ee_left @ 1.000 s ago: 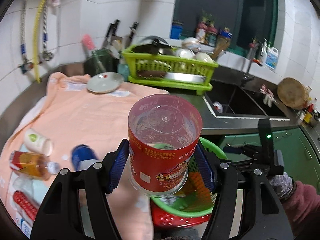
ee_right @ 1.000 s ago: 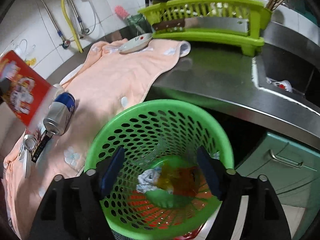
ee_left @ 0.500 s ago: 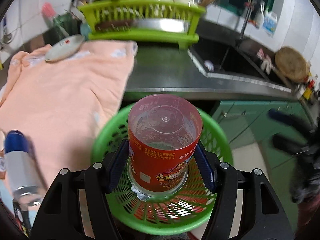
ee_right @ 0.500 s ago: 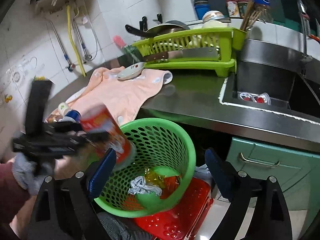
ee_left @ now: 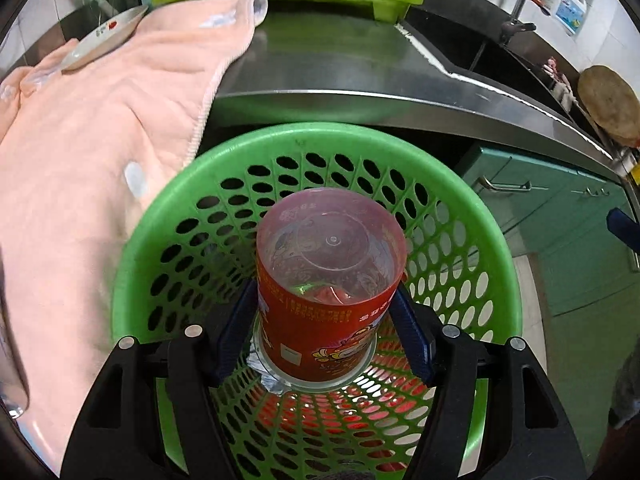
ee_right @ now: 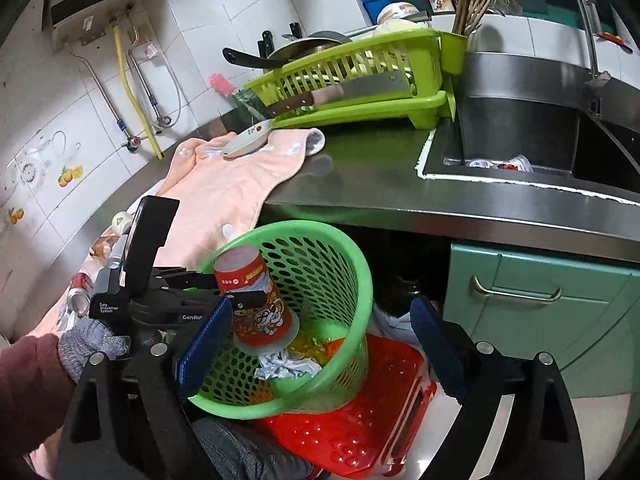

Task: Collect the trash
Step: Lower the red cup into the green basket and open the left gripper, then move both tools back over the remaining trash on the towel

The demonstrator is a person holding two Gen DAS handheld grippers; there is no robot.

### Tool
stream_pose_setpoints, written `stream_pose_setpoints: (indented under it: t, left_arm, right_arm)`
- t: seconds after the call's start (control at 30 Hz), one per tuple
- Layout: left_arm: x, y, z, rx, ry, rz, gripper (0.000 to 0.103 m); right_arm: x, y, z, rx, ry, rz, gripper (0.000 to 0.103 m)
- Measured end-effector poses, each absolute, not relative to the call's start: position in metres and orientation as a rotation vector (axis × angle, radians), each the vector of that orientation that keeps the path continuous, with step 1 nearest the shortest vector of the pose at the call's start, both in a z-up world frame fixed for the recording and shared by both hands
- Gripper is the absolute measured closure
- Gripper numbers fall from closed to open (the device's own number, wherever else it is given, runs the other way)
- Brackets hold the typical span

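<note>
My left gripper is shut on a red printed plastic cup, held mouth-down over the opening of a green perforated basket. The right wrist view shows the same cup inside the basket's rim, held by the left gripper. Crumpled foil and orange wrappers lie in the basket's bottom. My right gripper is open and empty, a little back from the basket.
A red crate sits under the basket. A peach towel covers the steel counter, with a plate, cans and bottles on it. A green dish rack, sink and teal cabinet lie beyond.
My left gripper has carried the cup from above the towel to over the basket and lowered it into the opening. My right gripper has pulled back and up from the basket.
</note>
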State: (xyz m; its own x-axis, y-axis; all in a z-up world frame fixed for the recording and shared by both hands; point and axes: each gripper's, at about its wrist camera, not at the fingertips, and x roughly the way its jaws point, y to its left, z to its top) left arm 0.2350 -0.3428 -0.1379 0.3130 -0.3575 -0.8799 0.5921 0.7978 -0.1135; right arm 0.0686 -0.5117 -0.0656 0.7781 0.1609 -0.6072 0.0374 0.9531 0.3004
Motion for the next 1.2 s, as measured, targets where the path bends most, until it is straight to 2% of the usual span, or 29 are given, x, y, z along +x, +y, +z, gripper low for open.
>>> stream_pose_setpoints:
  t: [0.17,0.23,0.63,1.2]
  left_arm:
    - [0.235,-0.34,-0.14,0.235,1.087,-0.637,0.036]
    - [0.235,-0.338,-0.139,0.227,1.085,-0.646,0.032]
    - [0.222,-0.313,-0.101,0.18,1.017,-0.638,0.032]
    - [0.16,-0.172,-0.009,0.088,0.817,-0.476,0.032]
  right_arm:
    - [0.067,-0.509,-0.068,0.309,0.679,0.075,0.016]
    - [0.068,-0.508,-0.067,0.314,0.68,0.074,0.016]
    - [0.066,-0.499,-0.056,0.337,0.653,0.077,0.016]
    - [0.089,-0.397,-0.034,0.228,0.659,0.22,0.016]
